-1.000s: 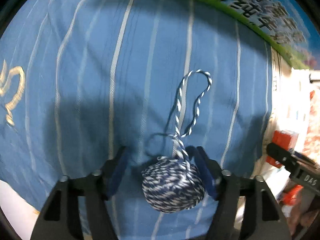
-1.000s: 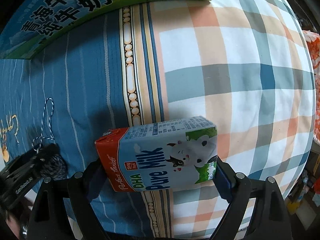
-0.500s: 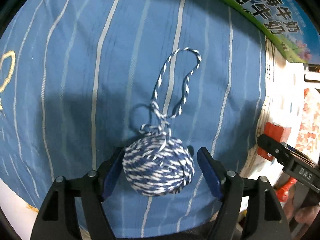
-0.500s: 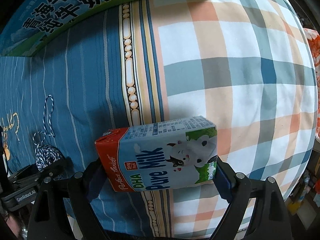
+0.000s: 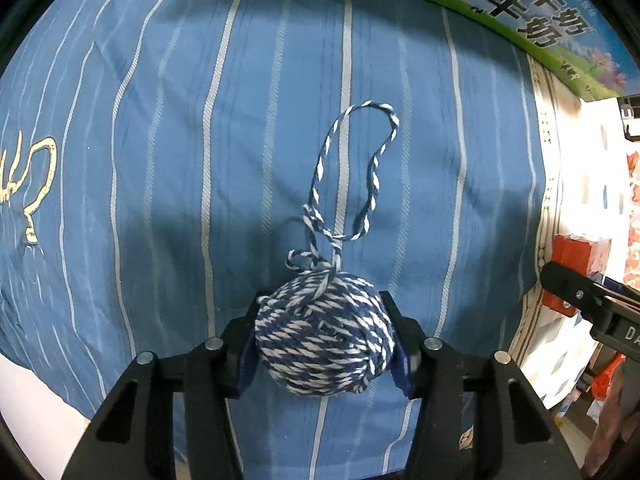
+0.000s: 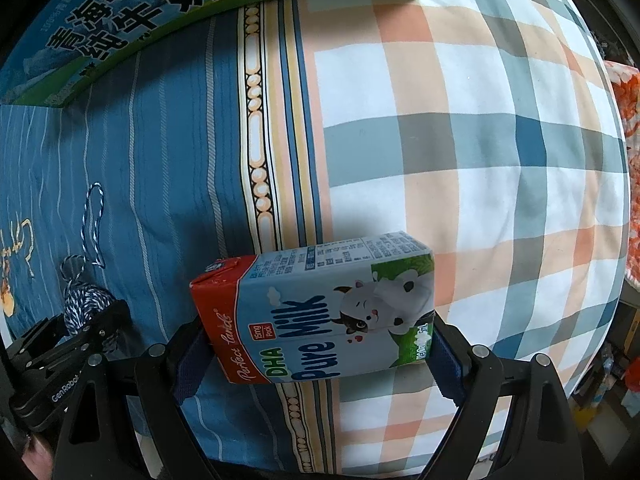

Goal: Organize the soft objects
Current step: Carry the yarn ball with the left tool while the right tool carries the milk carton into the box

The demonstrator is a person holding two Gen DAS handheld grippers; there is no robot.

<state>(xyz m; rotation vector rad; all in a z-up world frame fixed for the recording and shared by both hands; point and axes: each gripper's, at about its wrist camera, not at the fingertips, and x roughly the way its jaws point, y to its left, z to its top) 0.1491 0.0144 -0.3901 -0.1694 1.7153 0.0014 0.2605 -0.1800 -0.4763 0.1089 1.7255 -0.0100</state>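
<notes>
A blue-and-white yarn ball (image 5: 325,333) sits between the fingers of my left gripper (image 5: 325,340), which is shut on it. Its loose strand (image 5: 360,168) loops forward over the blue striped cloth (image 5: 160,160). My right gripper (image 6: 316,340) is shut on a small milk carton (image 6: 316,312), held sideways above the bedding. In the right wrist view the yarn ball (image 6: 82,304) and left gripper (image 6: 72,344) show at lower left. The carton's red end (image 5: 576,248) shows at the right edge of the left wrist view.
A large green-and-blue milk box (image 6: 160,8) lies at the far edge of the bed; it also shows in the left wrist view (image 5: 500,4). A plaid orange, white and teal cover (image 6: 460,140) spreads to the right. An orange patterned item (image 6: 628,120) sits at the far right.
My left gripper's fingers have closed in on the yarn ball, which now sits squeezed between them. The right gripper and milk carton have barely moved.
</notes>
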